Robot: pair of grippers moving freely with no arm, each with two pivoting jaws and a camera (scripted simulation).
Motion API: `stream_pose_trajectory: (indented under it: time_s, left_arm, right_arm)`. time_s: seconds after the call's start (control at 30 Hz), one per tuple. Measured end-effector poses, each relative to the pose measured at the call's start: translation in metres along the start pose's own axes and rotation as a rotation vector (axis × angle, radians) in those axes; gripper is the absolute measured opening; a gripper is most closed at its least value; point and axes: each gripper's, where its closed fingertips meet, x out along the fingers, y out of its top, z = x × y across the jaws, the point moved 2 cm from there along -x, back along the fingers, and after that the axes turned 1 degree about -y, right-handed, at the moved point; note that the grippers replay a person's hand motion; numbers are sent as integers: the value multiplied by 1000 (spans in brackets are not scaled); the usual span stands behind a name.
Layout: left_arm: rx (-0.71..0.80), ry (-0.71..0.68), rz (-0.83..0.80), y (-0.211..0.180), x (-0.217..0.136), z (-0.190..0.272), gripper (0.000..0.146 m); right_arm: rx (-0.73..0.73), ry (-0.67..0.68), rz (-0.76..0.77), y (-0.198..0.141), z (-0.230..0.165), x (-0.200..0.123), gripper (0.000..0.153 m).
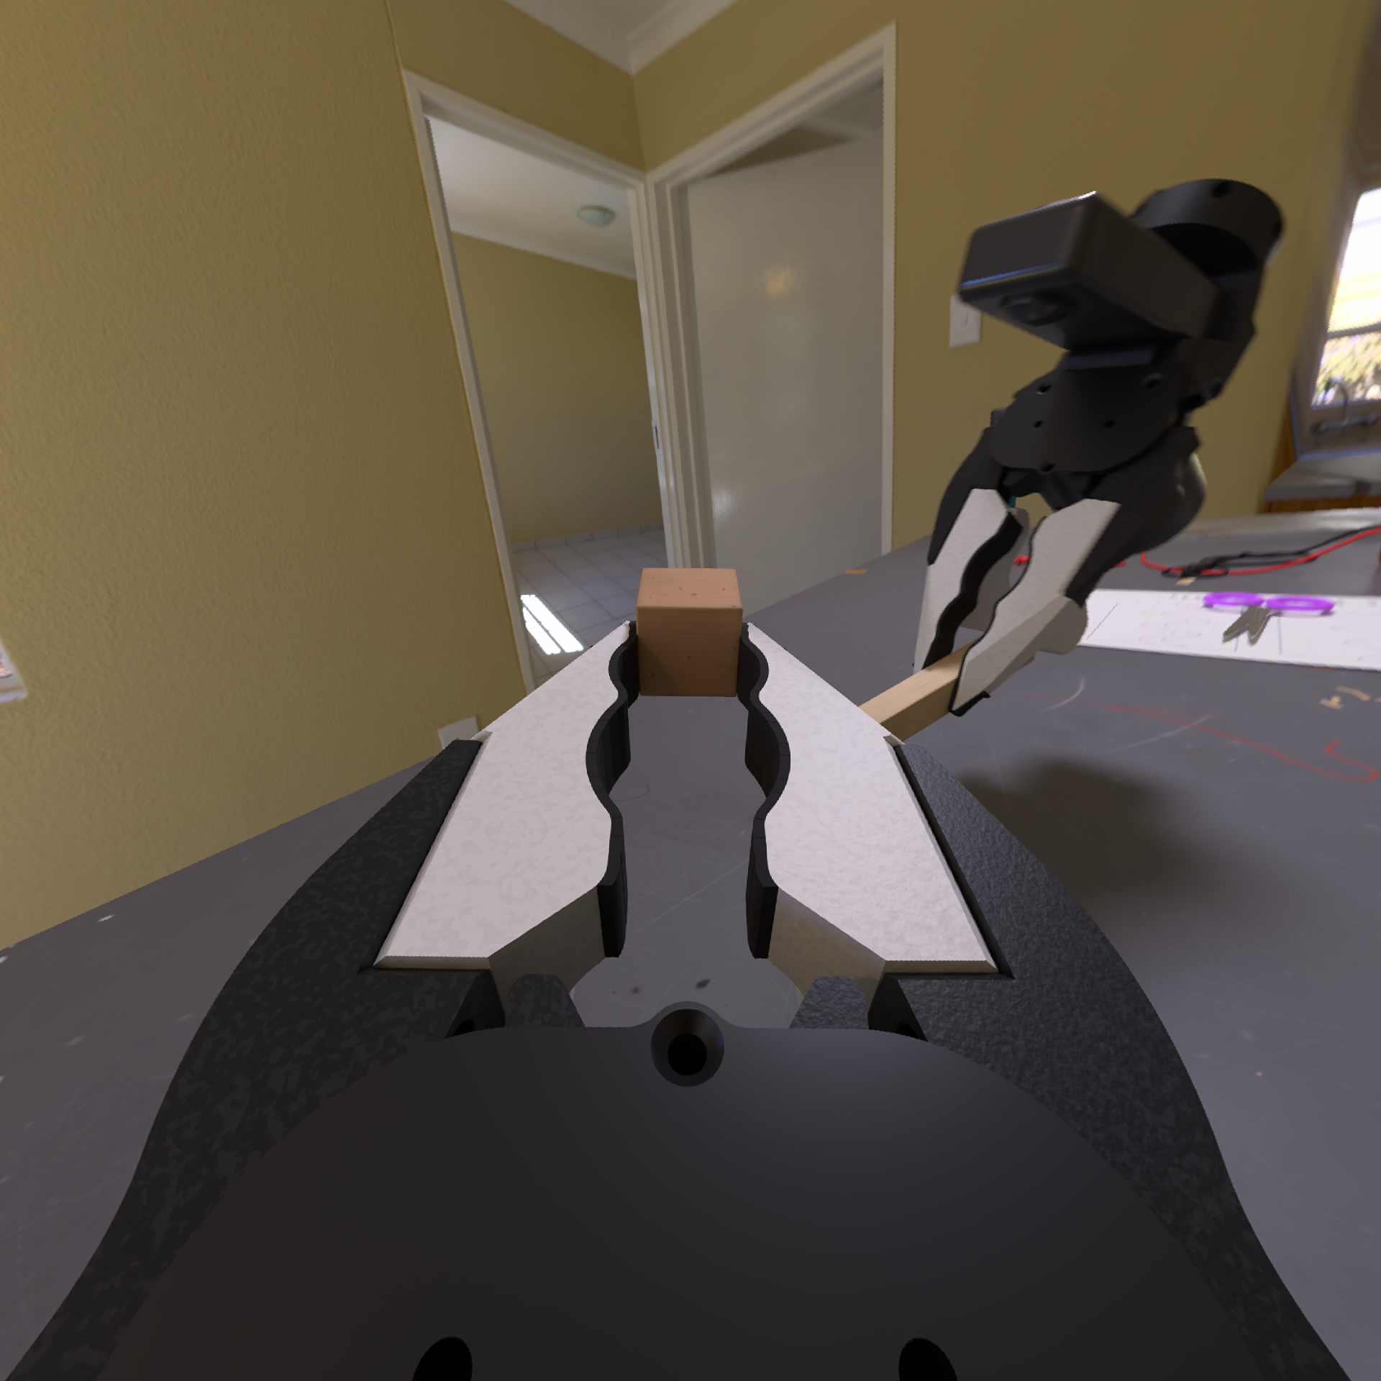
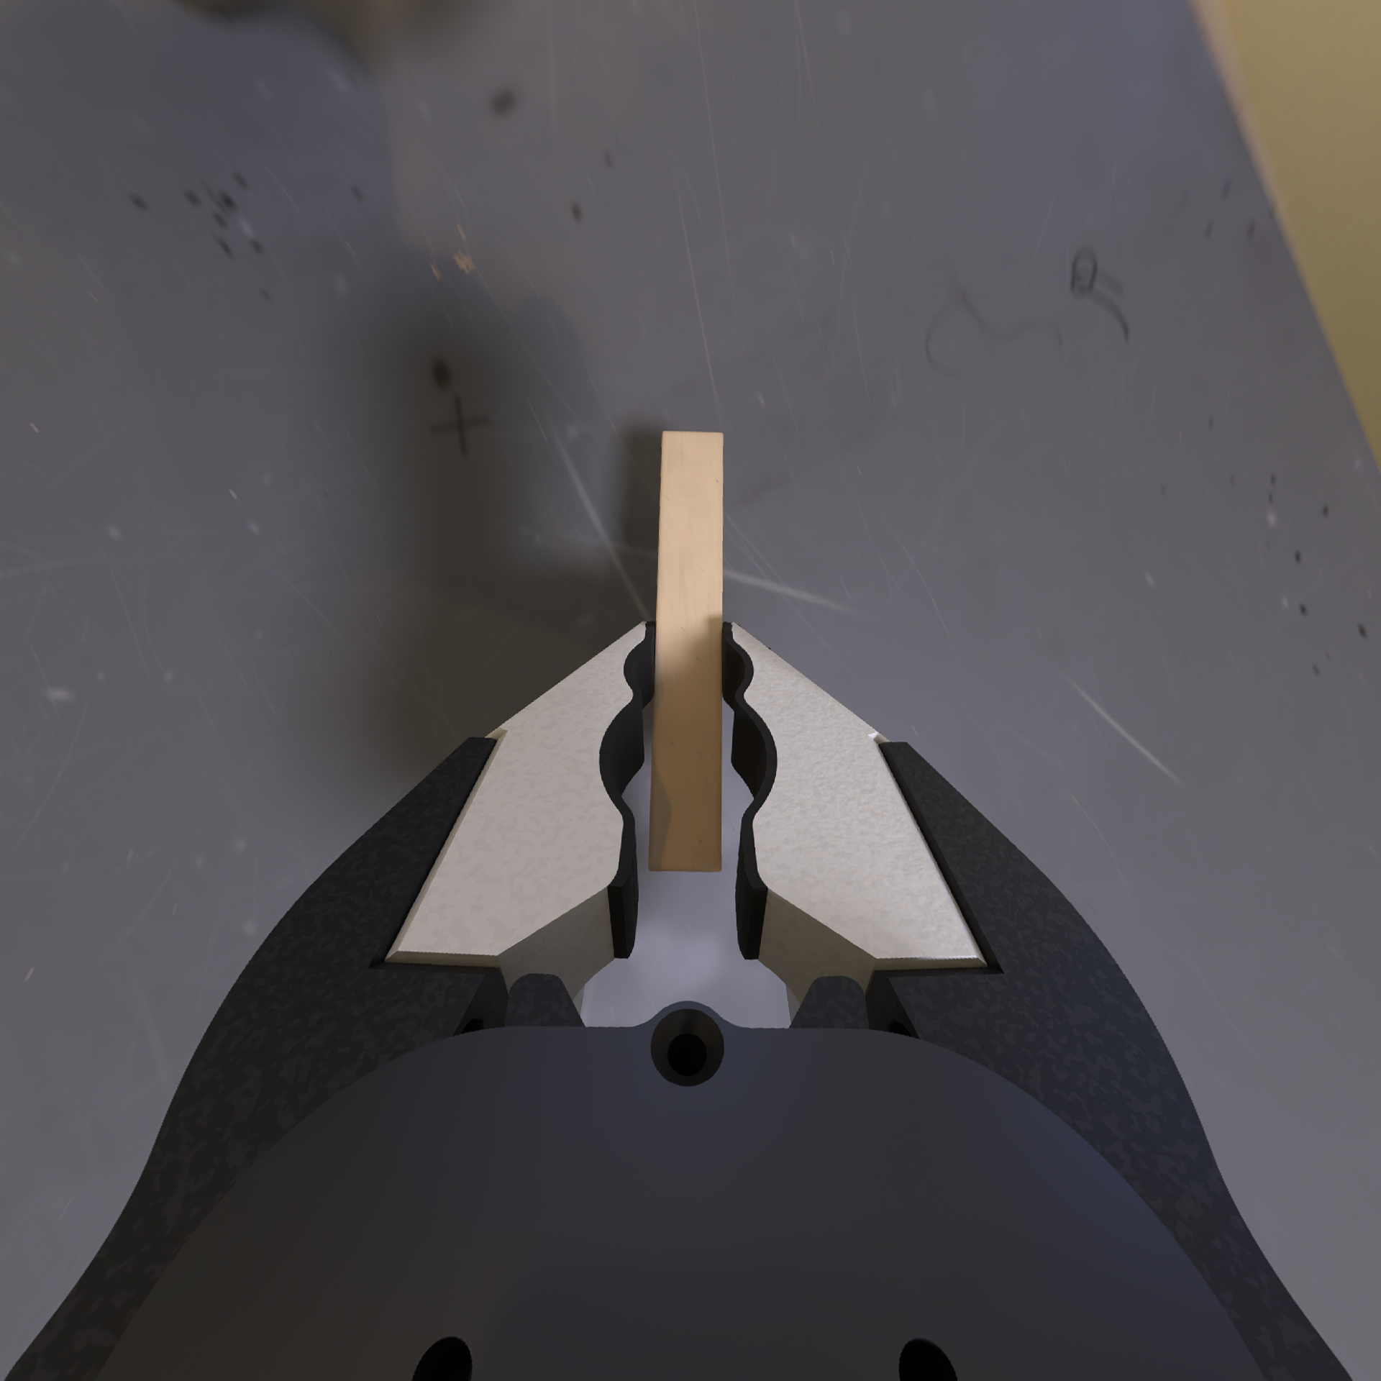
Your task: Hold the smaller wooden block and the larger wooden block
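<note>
In the left wrist view my left gripper (image 1: 687, 661) is shut on the smaller wooden block (image 1: 687, 628), a brown cube pinched at the fingertips and held above the grey table (image 1: 1046, 897). My right gripper (image 1: 953, 684) shows further right, tilted downward and shut on the larger wooden block (image 1: 908, 699), a long pale bar held clear of the table. In the right wrist view the right gripper (image 2: 687, 635) clamps that bar (image 2: 691, 523) along its length. The bar sticks out past the fingertips over the scratched table (image 2: 299, 560).
A white sheet of paper (image 1: 1166, 631) with purple-handled scissors (image 1: 1263, 609) lies at the far right of the table. A red and black cable (image 1: 1270, 560) runs behind it. The table's left edge borders a yellow wall (image 1: 224, 448) and an open doorway (image 1: 568, 374).
</note>
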Motion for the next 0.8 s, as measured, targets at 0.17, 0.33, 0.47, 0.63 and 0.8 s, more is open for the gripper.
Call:
stream_pose_trajectory:
  time_s: [0.17, 0.33, 0.47, 0.63, 0.8]
  left_arm:
    - [-12, -13, 26, 4, -3, 2, 25]
    - [46, -47, 28, 8, 0, 12, 25]
    - [59, -49, 43, 11, -1, 14, 25]
    - [2, -22, 57, 11, -3, 6, 25]
    - [-9, -14, 56, 11, -3, 3, 25]
  right_arm:
    - [28, 76, -454, -12, 22, -23, 17]
    - [39, 156, -898, -29, 29, -28, 17]
    - [33, 178, -1013, -34, 30, -23, 17]
    - [58, 188, -1060, -38, 35, -21, 17]
    - [41, 227, -1153, -42, 36, -18, 17]
